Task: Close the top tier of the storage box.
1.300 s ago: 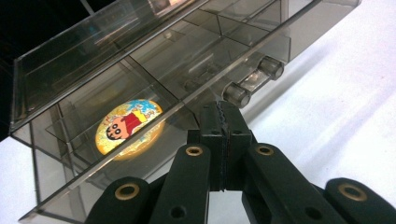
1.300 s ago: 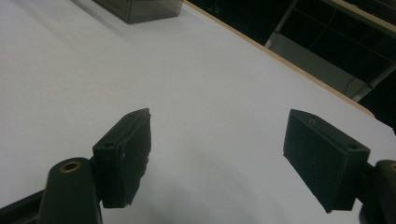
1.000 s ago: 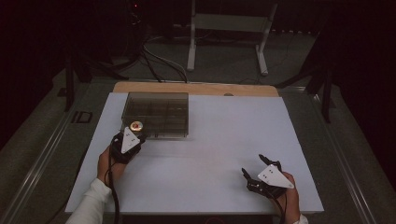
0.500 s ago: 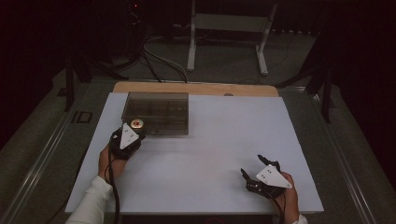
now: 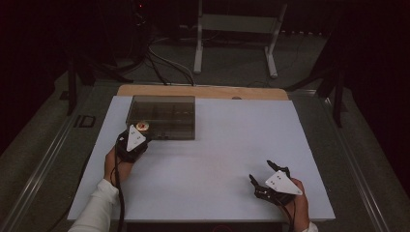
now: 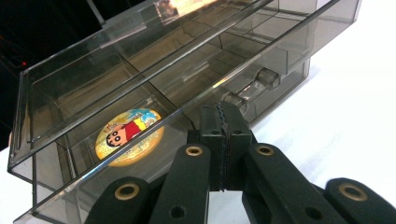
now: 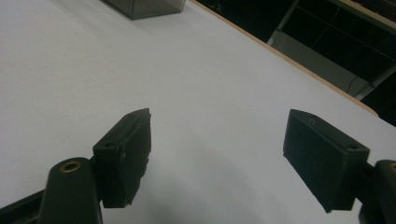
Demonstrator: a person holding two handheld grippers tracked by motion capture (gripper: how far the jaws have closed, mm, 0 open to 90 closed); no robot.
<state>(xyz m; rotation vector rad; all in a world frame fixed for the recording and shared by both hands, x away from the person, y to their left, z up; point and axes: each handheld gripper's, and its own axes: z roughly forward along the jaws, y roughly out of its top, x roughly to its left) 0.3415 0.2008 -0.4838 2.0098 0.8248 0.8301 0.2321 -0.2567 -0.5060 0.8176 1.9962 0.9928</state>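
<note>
White surface point(image 5: 222, 159) under dim light, dark floor around it. At the left, the left gripper point(image 5: 133, 142) has its fingers point(image 6: 223, 140) clenched together with nothing visibly between them, their tips just short of the smoky clear box point(image 5: 162, 116) and its small clear handle point(image 6: 254, 86). Inside, a round cartoon badge point(image 6: 128, 135) lies in the near compartment, left of the fingertips in the left gripper view. The box's long axis runs across the fingers' line, so this hand is nearer. Far right, the right gripper point(image 5: 268, 182) rests with fingers point(image 7: 123, 154) released, well apart from the box
</note>
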